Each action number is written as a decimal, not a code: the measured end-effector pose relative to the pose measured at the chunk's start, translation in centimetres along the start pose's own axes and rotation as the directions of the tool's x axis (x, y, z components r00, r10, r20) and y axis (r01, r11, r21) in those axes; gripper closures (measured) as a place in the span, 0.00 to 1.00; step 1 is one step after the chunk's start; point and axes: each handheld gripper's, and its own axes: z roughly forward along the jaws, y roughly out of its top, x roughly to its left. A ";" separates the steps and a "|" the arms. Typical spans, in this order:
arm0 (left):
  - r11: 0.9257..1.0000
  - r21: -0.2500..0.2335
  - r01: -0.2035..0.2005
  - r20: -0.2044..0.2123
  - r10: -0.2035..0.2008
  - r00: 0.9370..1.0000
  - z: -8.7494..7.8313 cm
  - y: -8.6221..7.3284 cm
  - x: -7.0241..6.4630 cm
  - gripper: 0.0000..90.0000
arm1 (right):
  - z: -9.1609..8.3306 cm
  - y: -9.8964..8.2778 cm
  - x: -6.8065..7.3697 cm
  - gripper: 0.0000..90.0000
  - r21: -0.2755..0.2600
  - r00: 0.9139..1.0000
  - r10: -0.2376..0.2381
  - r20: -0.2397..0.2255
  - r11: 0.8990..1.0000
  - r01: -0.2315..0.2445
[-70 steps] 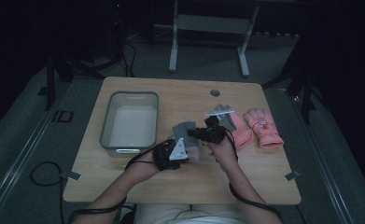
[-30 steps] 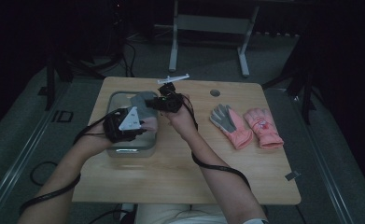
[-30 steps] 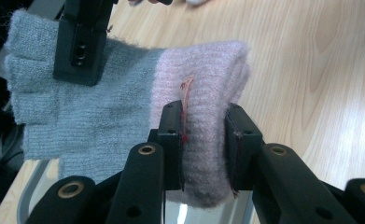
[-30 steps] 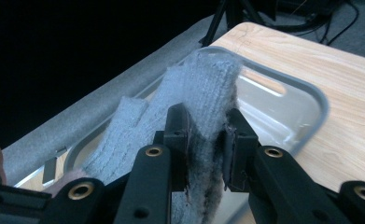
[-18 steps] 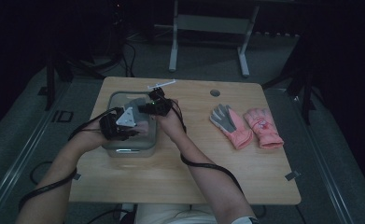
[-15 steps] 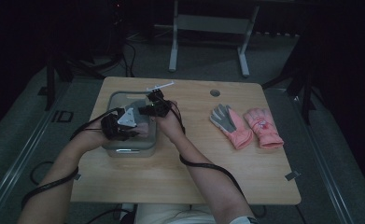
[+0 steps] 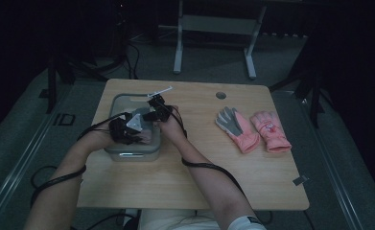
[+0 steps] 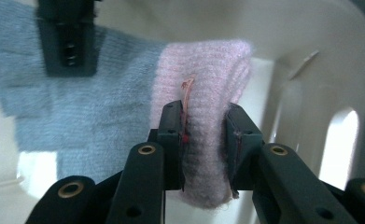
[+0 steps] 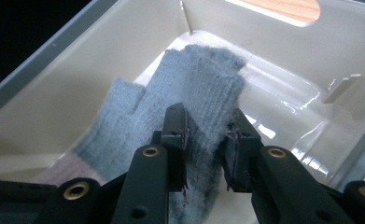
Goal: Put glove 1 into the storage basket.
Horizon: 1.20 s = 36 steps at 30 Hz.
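While the left gripper [image 8: 203, 140] pinches the fuzzy glove's [image 8: 101, 116] ribbed pink cuff [image 8: 203, 93], the right gripper's [image 9: 207, 147] fingers, just loosening, flank its grey knit inside the glossy rounded bin [image 9: 283, 32].

Dim room, grey floor [image 7: 27, 158], wooden table [image 7: 190, 177], metal stand [image 7: 214, 24]

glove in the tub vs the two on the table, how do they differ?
The knit glove is grey with a pink cuff; the gloves on the table are pink, one showing a grey palm. The knit glove is in the tub, pinched at the cuff by the left hand-held gripper and at the fingers by the right hand-held gripper; the table gloves lie flat and untouched, side by side. Both mix pink and grey.
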 end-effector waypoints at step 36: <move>0.924 -0.193 0.330 0.092 -0.317 0.944 -2.3 3.5 -0.2 0.02 | -10.0 -2.3 -2.5 0.69 -0.161 0.999 -0.039 -0.031 0.986 0.034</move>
